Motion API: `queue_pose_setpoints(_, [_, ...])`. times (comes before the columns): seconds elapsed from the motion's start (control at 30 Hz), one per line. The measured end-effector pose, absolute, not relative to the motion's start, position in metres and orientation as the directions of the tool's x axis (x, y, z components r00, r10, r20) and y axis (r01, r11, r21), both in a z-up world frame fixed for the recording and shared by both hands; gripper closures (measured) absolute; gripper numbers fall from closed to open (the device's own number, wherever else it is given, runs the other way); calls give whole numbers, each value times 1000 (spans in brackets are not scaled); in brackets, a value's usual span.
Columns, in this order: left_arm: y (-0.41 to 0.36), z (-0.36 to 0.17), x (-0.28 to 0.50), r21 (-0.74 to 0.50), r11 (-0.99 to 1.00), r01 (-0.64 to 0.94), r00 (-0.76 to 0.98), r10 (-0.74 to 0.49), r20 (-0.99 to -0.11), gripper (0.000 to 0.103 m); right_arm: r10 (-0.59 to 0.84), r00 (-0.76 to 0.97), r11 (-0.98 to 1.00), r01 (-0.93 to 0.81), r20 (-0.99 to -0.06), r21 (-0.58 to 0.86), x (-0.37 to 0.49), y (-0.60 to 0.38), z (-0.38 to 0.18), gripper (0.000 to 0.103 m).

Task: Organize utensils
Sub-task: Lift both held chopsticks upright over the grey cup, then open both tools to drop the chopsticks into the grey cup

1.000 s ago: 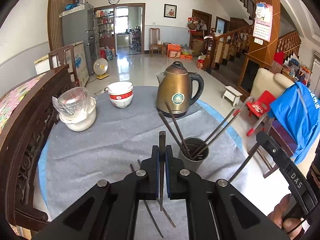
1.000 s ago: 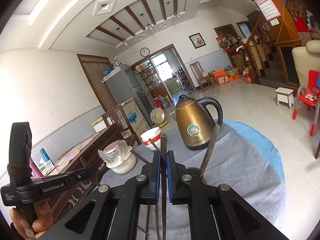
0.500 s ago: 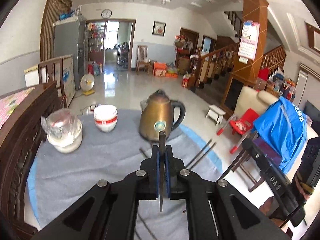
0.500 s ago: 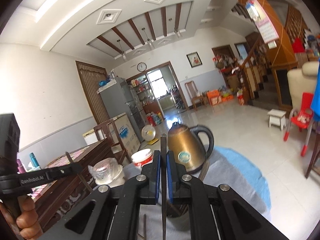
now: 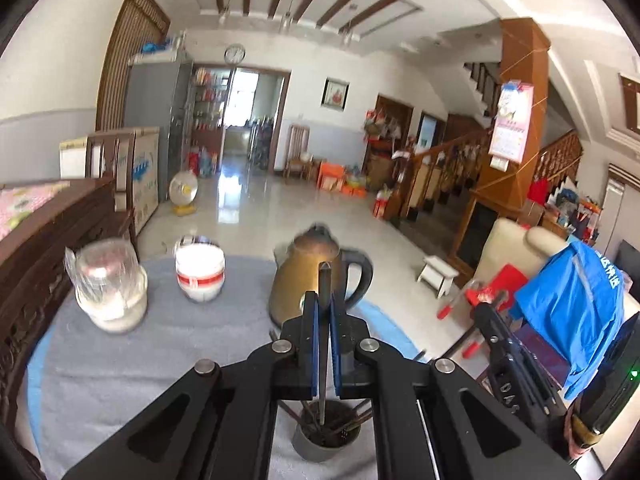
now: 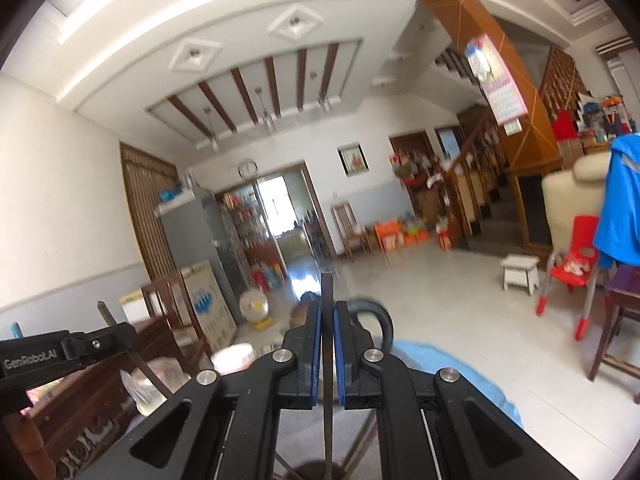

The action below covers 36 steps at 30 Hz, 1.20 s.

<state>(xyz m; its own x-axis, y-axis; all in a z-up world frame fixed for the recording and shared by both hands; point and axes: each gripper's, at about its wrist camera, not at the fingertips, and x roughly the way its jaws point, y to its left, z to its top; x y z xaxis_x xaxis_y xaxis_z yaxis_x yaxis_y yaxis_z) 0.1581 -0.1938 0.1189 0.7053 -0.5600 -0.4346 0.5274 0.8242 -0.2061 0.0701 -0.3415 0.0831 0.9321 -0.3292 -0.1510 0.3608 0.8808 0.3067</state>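
My left gripper (image 5: 324, 304) is shut on a dark chopstick (image 5: 323, 280) held upright; its lower end hangs over the grey holder cup (image 5: 324, 440), which holds several dark chopsticks. My right gripper (image 6: 327, 312) is shut on another dark chopstick (image 6: 327, 292), also upright, its lower end pointing down at the cup's rim (image 6: 320, 472) at the bottom edge. The right gripper body shows at the right of the left wrist view (image 5: 516, 364); the left gripper shows at the left of the right wrist view (image 6: 60, 352).
A bronze kettle (image 5: 308, 280) stands behind the cup on the grey tablecloth (image 5: 160, 360). A white and red bowl stack (image 5: 199, 272) and a wrapped white bowl (image 5: 110, 292) sit at the back left. A dark wooden bench (image 5: 36, 260) borders the left.
Both grippers have risen and tilted upward with their chopsticks. The cup has slid from ahead of the left gripper to beneath its fingers. The table has dropped low in both views.
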Motion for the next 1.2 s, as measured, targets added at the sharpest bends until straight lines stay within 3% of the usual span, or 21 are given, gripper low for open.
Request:
queue_pose_setpoints(0.23, [-203, 74, 177, -211, 847, 488, 650, -514, -560, 97, -260, 924, 874, 349, -281, 339, 85, -350, 59, 96])
queue_pose_setpoints(0.37, [-201, 66, 171, -176, 850, 496, 646, -497, -579, 95, -213, 917, 854, 342, -336, 392, 80, -356, 46, 93])
queue_pose_setpoints(0.4, [-199, 65, 169, -167, 851, 498, 649, -493, -580, 86, -203, 915, 846, 342, -347, 408, 79, -359, 44, 92])
queue_pose_setpoints(0.43, [-196, 66, 166, -159, 852, 499, 653, -490, -577, 70, -184, 914, 835, 340, -363, 433, 76, -362, 41, 92])
queue_pose_setpoints(0.5, [-186, 69, 157, -140, 861, 489, 680, -477, -557, 54, -162, 910, 814, 342, -382, 468, 68, -364, 37, 91])
queue_pose_setpoints(0.57, [-177, 72, 147, -117, 868, 482, 703, -463, -540, 53, -146, 911, 799, 338, -386, 498, 63, -365, 34, 90])
queue_pose_setpoints(0.63, [-168, 74, 139, -86, 882, 464, 724, -433, -537, 43, -135, 915, 780, 335, -381, 528, 54, -367, 31, 81])
queue_pose_setpoints(0.7, [-157, 75, 132, -57, 895, 443, 743, -402, -535, 40, -131, 917, 762, 335, -376, 553, 46, -369, 29, 58])
queue_pose_setpoints(0.77, [-146, 75, 123, -32, 909, 415, 762, -366, -534, 38, -133, 926, 745, 328, -352, 581, 31, -369, 27, 42])
queue_pose_setpoints(0.93, [-122, 67, 101, 24, 936, 351, 782, -279, -558, 30, -141, 929, 748, 326, -342, 577, 11, -356, 30, 42])
queue_pose_setpoints(1.2, [-93, 45, 59, 67, 948, 312, 756, -206, -621, 27, -81, 929, 796, 278, -361, 537, -18, -315, 31, 42])
